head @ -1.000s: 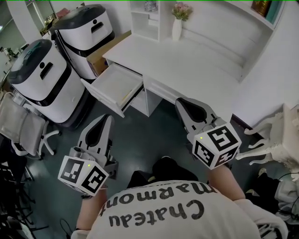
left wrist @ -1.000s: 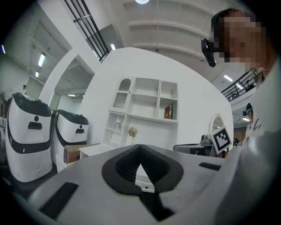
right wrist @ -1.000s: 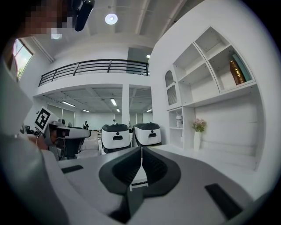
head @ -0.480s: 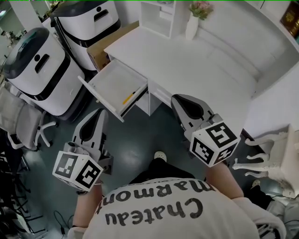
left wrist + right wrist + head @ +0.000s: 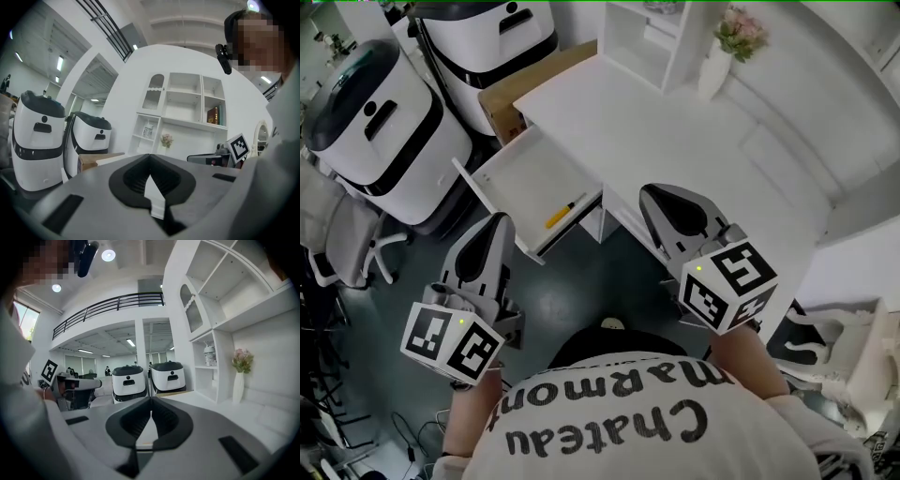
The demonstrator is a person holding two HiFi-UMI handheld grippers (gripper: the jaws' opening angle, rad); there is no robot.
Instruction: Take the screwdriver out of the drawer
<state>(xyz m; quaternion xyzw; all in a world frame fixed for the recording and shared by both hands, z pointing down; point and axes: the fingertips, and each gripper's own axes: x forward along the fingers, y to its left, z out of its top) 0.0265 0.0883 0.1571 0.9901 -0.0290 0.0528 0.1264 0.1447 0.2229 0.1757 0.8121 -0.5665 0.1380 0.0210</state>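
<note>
office chair point(image 5: 337, 246), grey, at far left on the dark floor point(image 5: 581, 281).

white machines, two, dark-topped and rounded: one point(image 5: 380, 131) beside the chair, one point(image 5: 492, 37) behind it at the top edge.

left tool point(image 5: 499, 221), grey, marker cube at the hand end. held above the floor, tip aimed up toward the drawer front, near it but apart. in the left gripper view the jaws of this tool point(image 5: 150, 157) are pressed together at the tip, nothing between them.

cardboard box point(image 5: 525, 86), brown, between the rear machine and the table's left end.

drawer point(image 5: 517, 173), white, pulled out from under the table at its left side, open to the head view.

screwdriver point(image 5: 563, 212), yellow handle with a dark end. lies flat and slantwise on the drawer floor, close to the drawer's right wall. neither tool touches it.

table point(image 5: 675, 131), white, running from upper left to lower right.

right tool point(image 5: 654, 193), grey, marker cube at the hand end. tip sits by the table's front edge, just right of the drawer. in the right gripper view the jaws of this tool point(image 5: 151, 399) are clenched tip to tip and empty.

shelf unit point(image 5: 661, 33), white, on the table's far side.

vase point(image 5: 712, 70), white, holding pink flowers, right of the shelf unit.

ornate chair point(image 5: 853, 347), white, at far right.
</note>
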